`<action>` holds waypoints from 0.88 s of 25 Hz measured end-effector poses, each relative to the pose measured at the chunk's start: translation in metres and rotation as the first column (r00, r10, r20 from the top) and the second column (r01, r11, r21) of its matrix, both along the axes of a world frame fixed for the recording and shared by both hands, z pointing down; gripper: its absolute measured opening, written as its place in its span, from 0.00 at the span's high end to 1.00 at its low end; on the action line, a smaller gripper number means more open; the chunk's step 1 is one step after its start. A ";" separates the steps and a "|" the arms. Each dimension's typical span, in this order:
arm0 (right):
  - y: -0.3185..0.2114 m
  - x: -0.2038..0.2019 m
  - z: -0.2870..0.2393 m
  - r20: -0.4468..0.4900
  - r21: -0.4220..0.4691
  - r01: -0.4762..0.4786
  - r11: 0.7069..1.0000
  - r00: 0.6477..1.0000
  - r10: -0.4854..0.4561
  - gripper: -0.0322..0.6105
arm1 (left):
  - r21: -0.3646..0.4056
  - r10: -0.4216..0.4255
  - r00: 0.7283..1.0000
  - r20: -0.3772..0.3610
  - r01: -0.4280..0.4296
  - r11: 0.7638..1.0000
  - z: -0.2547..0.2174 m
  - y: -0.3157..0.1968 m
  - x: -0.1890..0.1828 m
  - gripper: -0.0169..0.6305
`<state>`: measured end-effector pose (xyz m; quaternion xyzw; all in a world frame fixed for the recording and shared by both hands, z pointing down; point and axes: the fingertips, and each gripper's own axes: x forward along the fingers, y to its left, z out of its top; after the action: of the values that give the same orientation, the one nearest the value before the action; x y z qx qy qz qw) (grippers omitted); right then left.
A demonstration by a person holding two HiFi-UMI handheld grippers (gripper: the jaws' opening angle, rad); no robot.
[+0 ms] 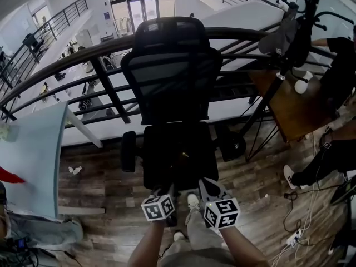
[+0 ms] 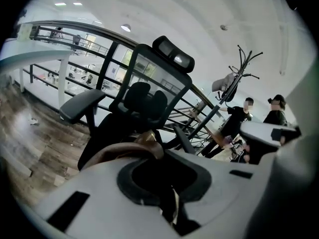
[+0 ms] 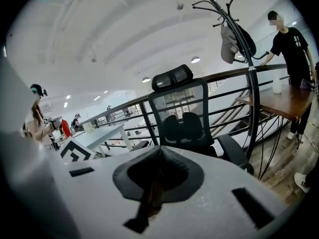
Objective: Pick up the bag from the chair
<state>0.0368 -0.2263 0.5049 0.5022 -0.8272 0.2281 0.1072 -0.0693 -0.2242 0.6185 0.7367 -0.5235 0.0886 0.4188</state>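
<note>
Left gripper (image 1: 168,193) and right gripper (image 1: 203,183), at the seat's front edge, are both clamped on the bag (image 2: 134,149) by its brown strap, its dark body indistinguishable against the black chair (image 1: 175,82).

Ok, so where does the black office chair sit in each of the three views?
Head view: the chair is dead centre, backrest towards the top, seat below it.
Left gripper view: left of centre, leaning, headrest topmost.
Right gripper view: centre, upright, facing the camera.
Shared landmark: the coat stand, to the right of the chair in all three.
</note>
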 end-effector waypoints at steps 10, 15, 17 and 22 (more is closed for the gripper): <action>0.064 -0.013 -0.023 0.006 0.040 0.036 0.999 0.999 -0.037 0.95 | 0.121 0.001 1.000 0.010 -0.002 0.993 -0.081 0.069 -0.022 0.94; 0.088 -0.027 -0.035 0.009 0.069 0.074 0.995 0.997 -0.074 0.95 | 0.194 0.004 0.999 0.035 -0.011 0.981 -0.122 0.092 -0.033 0.94; 0.098 -0.029 -0.040 0.017 0.079 0.076 0.994 0.997 -0.078 0.95 | 0.219 0.005 0.999 0.032 -0.011 0.976 -0.137 0.104 -0.036 0.94; 0.117 -0.031 -0.053 0.025 0.100 0.082 0.992 0.996 -0.085 0.95 | 0.254 -0.008 1.000 0.025 0.001 0.967 -0.163 0.129 -0.047 0.94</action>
<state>0.0058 -0.1089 0.4519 0.4683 -0.8593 0.1895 0.0799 -0.1158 -0.0950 0.4559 0.7818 -0.5375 0.0296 0.3145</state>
